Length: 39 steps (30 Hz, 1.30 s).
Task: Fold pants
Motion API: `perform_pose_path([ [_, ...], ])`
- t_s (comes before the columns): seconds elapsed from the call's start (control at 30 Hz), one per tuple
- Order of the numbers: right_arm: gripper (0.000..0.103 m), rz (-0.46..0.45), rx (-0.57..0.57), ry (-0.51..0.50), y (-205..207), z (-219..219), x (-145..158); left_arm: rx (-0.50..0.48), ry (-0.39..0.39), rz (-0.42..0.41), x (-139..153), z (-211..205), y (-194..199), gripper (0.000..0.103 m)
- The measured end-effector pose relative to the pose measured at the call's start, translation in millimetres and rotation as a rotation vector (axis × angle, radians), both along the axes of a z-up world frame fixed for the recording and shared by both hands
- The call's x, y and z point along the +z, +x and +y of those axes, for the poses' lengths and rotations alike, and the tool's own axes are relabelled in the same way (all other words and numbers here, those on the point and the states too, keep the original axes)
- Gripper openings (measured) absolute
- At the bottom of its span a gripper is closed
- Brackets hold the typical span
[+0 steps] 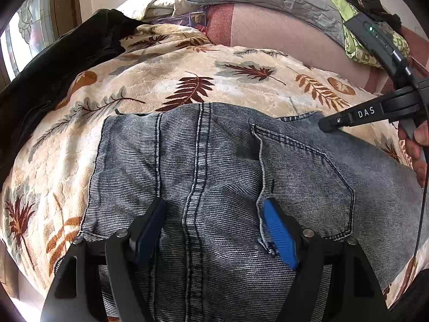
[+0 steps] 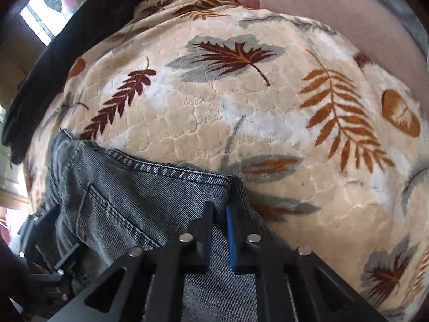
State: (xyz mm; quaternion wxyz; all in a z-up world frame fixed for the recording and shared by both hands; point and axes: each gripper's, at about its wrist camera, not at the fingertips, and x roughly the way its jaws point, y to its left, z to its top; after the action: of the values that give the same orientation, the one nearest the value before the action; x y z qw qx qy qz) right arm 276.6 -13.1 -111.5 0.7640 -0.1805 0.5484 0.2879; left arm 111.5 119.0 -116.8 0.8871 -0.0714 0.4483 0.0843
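Denim under both my wrists: jeans point(image 1: 214, 177) flat on leaf-print blanket point(image 1: 171, 80) | left gripper point(image 1: 214, 230) apart over centre seam | right gripper point(image 2: 219, 230) pinched together on far-right corner | risk: thin bite slips, corner drops, fold skews.

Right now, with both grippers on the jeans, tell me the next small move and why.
Probably close the left gripper on the denim. Its jaws stand open over the centre seam of the jeans, gripping nothing, while the right gripper is shut at the waistband corner. The jeans lie flat on the leaf-print blanket, so both need a hold before lifting into a fold.
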Motion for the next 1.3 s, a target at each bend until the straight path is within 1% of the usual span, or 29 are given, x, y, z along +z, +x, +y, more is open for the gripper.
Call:
perform_pose_path([
  [0.1, 0.003, -0.159, -0.003, -0.025, -5.3, 2.3, 21.1, 0.001, 0.018, -0.003, 0.2, -2.6, -1.2, 0.076],
  [0.13, 0.002, -0.198, -0.006, -0.051, -4.2, 3.9, 21.1, 0.001, 0.028, -0.003, -0.1, -3.9, -1.1, 0.076],
  [0.23, 0.002, -0.186, -0.014, -0.102, 2.4, 10.6, -5.4, 0.004, 0.055, 0.002, -1.3, -7.7, 0.3, 0.076],
  [0.3, 0.002, -0.183, -0.012, -0.096, 0.8, 9.6, -16.2, 0.002, 0.066, 0.000, -1.6, -8.9, -0.3, 0.076],
  [0.4, 0.006, -0.164, -0.081, -0.019, 4.4, -6.1, -7.1, 0.000, 0.070, -0.003, -1.9, -9.1, -1.1, 0.076],
  [0.47, 0.013, -0.184, -0.116, 0.014, 2.8, -15.5, 9.5, 0.003, 0.069, -0.003, -1.9, -8.9, -1.1, 0.076],
  [0.5, 0.015, -0.193, -0.140, 0.054, 1.4, -24.2, 20.6, 0.005, 0.068, -0.002, -1.8, -8.9, -1.0, 0.076],
  [0.53, 0.019, -0.179, -0.170, 0.108, -1.4, -34.6, 30.1, 0.006, 0.068, -0.002, -1.8, -9.1, -0.7, 0.076],
  [0.57, 0.030, -0.140, -0.197, 0.167, -5.1, -44.3, 36.0, 0.007, 0.068, -0.001, -1.8, -9.1, -0.6, 0.076],
  [0.6, 0.037, -0.088, -0.211, 0.219, -11.0, -51.4, 37.9, 0.007, 0.068, -0.001, -1.7, -9.1, -0.4, 0.076],
  [0.67, 0.067, -0.006, -0.223, 0.297, -22.5, -61.4, 30.1, 0.008, 0.068, -0.002, -1.8, -9.3, -0.5, 0.076],
  [0.7, 0.069, 0.016, -0.229, 0.307, -29.0, -63.4, 23.0, 0.007, 0.069, -0.003, -2.0, -9.5, -0.6, 0.076],
  [0.73, 0.069, 0.033, -0.233, 0.291, -32.5, -64.4, 11.0, 0.007, 0.072, -0.005, -2.2, -9.9, -0.7, 0.076],
  [0.77, 0.069, 0.051, -0.248, 0.252, -26.9, -66.6, -4.7, 0.007, 0.076, -0.006, -2.5, -10.5, -0.9, 0.076],
  [0.8, 0.069, 0.073, -0.292, 0.214, -22.1, -72.3, -21.2, 0.007, 0.080, -0.009, -2.8, -11.1, -1.1, 0.076],
  [0.83, 0.069, 0.089, -0.327, 0.250, -15.3, -81.0, -28.4, 0.006, 0.088, -0.009, -3.3, -12.0, -1.1, 0.077],
  [0.87, 0.068, 0.099, -0.352, 0.314, -12.4, -89.6, -25.7, 0.007, 0.094, -0.012, -3.4, -12.6, -1.5, 0.077],
  [0.93, 0.068, 0.118, -0.388, 0.404, -15.8, -103.8, -13.3, 0.008, 0.096, -0.019, -3.5, -12.7, -2.3, 0.077],
  [1.03, 0.069, 0.103, -0.376, 0.496, -39.2, -132.3, 6.7, 0.011, 0.097, -0.022, -3.6, -12.7, -2.5, 0.077],
  [1.1, 0.069, 0.100, -0.437, 0.534, -55.3, -166.8, 10.0, 0.012, 0.099, -0.023, -3.5, -13.0, -2.7, 0.077],
  [1.13, 0.069, 0.107, -0.482, 0.574, -60.6, -188.3, 9.5, 0.012, 0.099, -0.023, -3.5, -13.0, -2.7, 0.077],
  [1.17, 0.069, 0.118, -0.538, 0.614, -61.9, -212.0, 6.8, 0.012, 0.101, -0.024, -3.5, -13.1, -2.7, 0.077],
  [1.23, 0.069, 0.135, -0.661, 0.651, -58.2, -257.2, -8.0, 0.014, 0.104, -0.026, -3.4, -13.6, -2.5, 0.077],
  [1.27, 0.071, 0.148, -0.723, 0.648, -51.9, -277.6, -21.4, 0.013, 0.108, -0.027, -3.5, -14.0, -2.5, 0.078],
  [1.3, 0.070, 0.197, -0.774, 0.666, -42.7, -295.3, -39.7, 0.013, 0.113, -0.029, -4.0, -14.8, -2.1, 0.078],
])
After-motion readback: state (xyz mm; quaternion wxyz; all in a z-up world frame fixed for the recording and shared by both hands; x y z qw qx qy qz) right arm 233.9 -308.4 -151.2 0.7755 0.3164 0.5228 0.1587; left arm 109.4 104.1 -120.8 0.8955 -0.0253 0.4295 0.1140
